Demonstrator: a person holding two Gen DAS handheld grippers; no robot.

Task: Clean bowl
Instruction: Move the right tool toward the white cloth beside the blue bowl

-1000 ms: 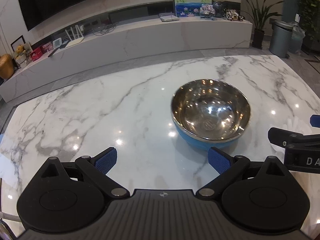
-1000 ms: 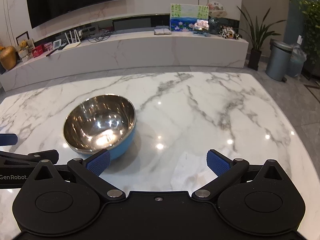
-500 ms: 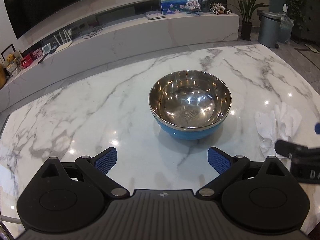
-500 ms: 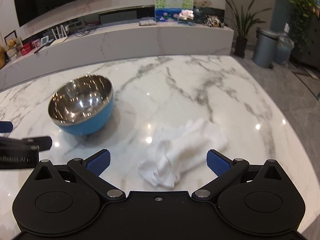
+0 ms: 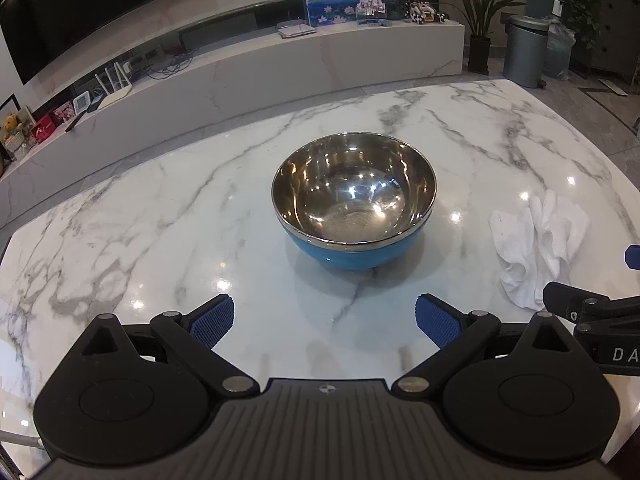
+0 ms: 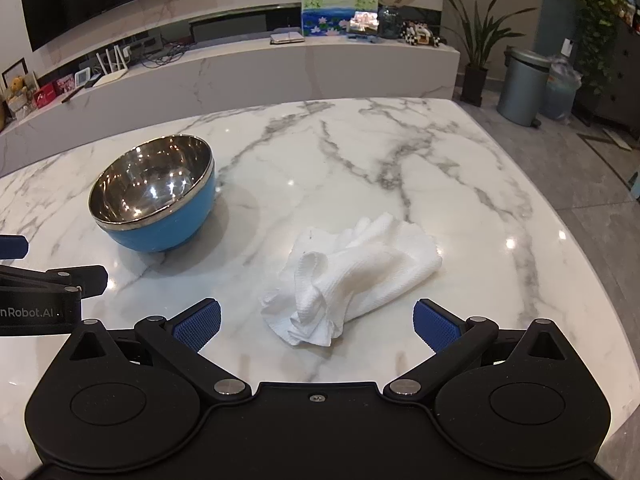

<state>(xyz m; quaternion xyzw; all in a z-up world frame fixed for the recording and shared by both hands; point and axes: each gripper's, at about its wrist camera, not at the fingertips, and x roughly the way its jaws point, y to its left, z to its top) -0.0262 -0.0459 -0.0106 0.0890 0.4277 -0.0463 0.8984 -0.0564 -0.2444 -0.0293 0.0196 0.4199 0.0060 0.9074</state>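
A steel bowl (image 5: 354,204) with a blue outside stands upright on the white marble table (image 5: 160,220), straight ahead of my left gripper (image 5: 325,322). That gripper is open and holds nothing. In the right wrist view the same bowl (image 6: 154,196) is at the left. A crumpled white cloth (image 6: 348,276) lies on the marble just beyond my right gripper (image 6: 317,324), which is open and empty. The cloth (image 5: 536,240) also shows to the right of the bowl in the left wrist view. Each gripper's black frame appears at the edge of the other's view.
The marble table's right edge (image 6: 568,240) curves away to a grey tiled floor. Behind the table runs a long low marble cabinet (image 5: 280,64) with a router, pictures and ornaments. A grey bin (image 6: 520,88) and potted plants stand at the far right.
Both grippers have pulled back from the table. The bowl now sits farther off and centred for the left gripper, and the white cloth has come into view in front of the right gripper.
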